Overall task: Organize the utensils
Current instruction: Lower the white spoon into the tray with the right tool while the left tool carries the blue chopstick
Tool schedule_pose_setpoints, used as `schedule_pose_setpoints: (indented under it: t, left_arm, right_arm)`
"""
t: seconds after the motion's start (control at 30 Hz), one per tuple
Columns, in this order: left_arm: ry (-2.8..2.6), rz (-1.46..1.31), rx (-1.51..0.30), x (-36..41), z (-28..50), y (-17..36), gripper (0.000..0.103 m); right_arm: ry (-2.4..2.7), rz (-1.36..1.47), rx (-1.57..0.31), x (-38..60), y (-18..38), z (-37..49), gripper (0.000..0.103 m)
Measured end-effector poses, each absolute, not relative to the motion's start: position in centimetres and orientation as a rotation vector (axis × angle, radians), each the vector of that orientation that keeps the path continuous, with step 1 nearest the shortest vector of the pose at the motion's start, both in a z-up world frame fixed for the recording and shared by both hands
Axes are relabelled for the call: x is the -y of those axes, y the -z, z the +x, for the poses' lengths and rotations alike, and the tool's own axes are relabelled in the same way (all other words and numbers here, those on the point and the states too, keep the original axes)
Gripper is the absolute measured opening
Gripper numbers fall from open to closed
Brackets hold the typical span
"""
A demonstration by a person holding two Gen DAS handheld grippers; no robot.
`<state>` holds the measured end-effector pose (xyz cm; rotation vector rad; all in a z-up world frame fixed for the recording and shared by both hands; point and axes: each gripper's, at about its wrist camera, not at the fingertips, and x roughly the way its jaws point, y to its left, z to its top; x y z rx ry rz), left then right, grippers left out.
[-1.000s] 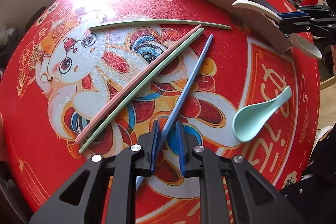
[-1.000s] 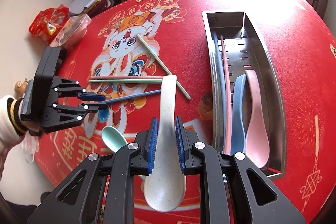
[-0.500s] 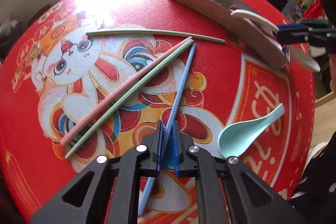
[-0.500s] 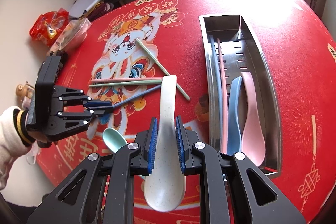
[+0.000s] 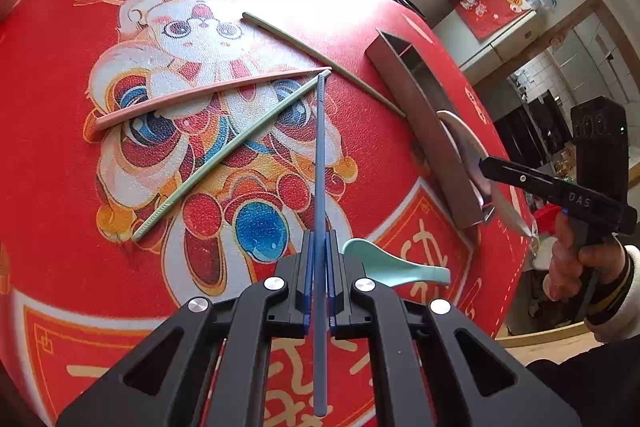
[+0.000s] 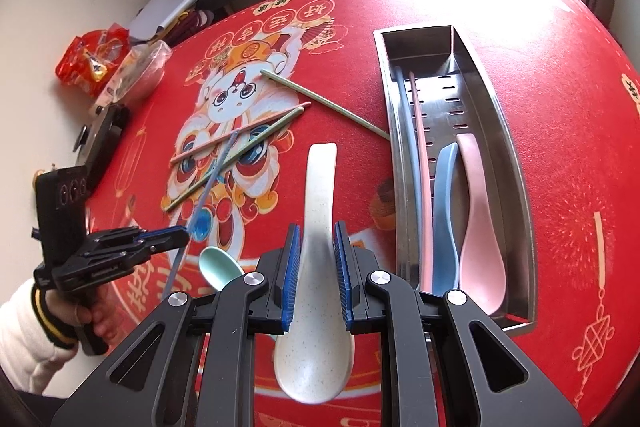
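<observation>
From my left wrist cam: left gripper [image 5: 319, 275] is clenched on the blue chopstick [image 5: 320, 163], pads tight on both sides; the stick runs up the middle of the frame w/ its far tip touching the ends of the pink chopstick [image 5: 208, 93] and a green chopstick [image 5: 236, 151], which fan out left from that point on the red mat [image 5: 60, 107]. A 2nd green chopstick [image 5: 320, 57] lies beyond them, its right end reaching the steel tray [image 5: 424, 131]. Mint spoon [image 5: 394, 265] sits on the mat just right of my left gripper's fingers, btwn them and the tray's near end. Right gripper [image 5: 486, 167] shows at the tray's near end, held by a hand [image 5: 580, 263] in a white sleeve, w/ the white spoon partly hidden behind the tray wall. From my right wrist cam: right gripper [image 6: 317, 263] is grasping the white spoon [image 6: 316, 327] by the neck, bowl toward the cam, handle pointing away, just left of the steel tray [image 6: 516, 163]. Inside the tray: a pink spoon [image 6: 478, 227], a blue spoon [image 6: 444, 219], a pink stick and a blue stick along the left wall. Left gripper [image 6: 176, 241] is well left of the tray, blue chopstick [image 6: 212, 183] pinched in it and tilted over the mat [image 6: 560, 107]. Mint spoon [image 6: 220, 267] lies btwn the two grippers. Snack packets [image 6: 100, 63] sit at the mat's far left edge, well apart from the tray.
</observation>
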<state>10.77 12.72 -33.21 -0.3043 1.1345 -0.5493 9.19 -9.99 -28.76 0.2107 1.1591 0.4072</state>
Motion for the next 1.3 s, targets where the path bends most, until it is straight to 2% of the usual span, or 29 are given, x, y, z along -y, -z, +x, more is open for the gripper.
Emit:
schedule_pose_setpoints:
  t: [0.2, 0.53, 0.73, 1.3]
  left_arm:
    - [0.529, -0.426, -1.062, -13.2, 10.2, 30.9, 0.005]
    - [0.523, -0.475, -0.979, -11.4, 9.9, 27.9, 0.005]
    - [0.525, -0.490, -0.969, -9.1, 10.6, 27.3, 0.006]
    - [0.517, -0.532, -0.976, -3.9, 11.5, 27.8, 0.006]
  right_arm:
    - [-0.402, 0.239, -1.169, 10.6, 29.0, 8.8, 0.017]
    - [-0.323, 0.251, -1.137, 15.2, 28.1, 9.9, 0.017]
    - [-0.234, 0.205, -1.144, 18.0, 29.3, 12.4, 0.017]
    - [-0.276, 0.067, -1.212, 17.2, 32.7, 13.8, 0.018]
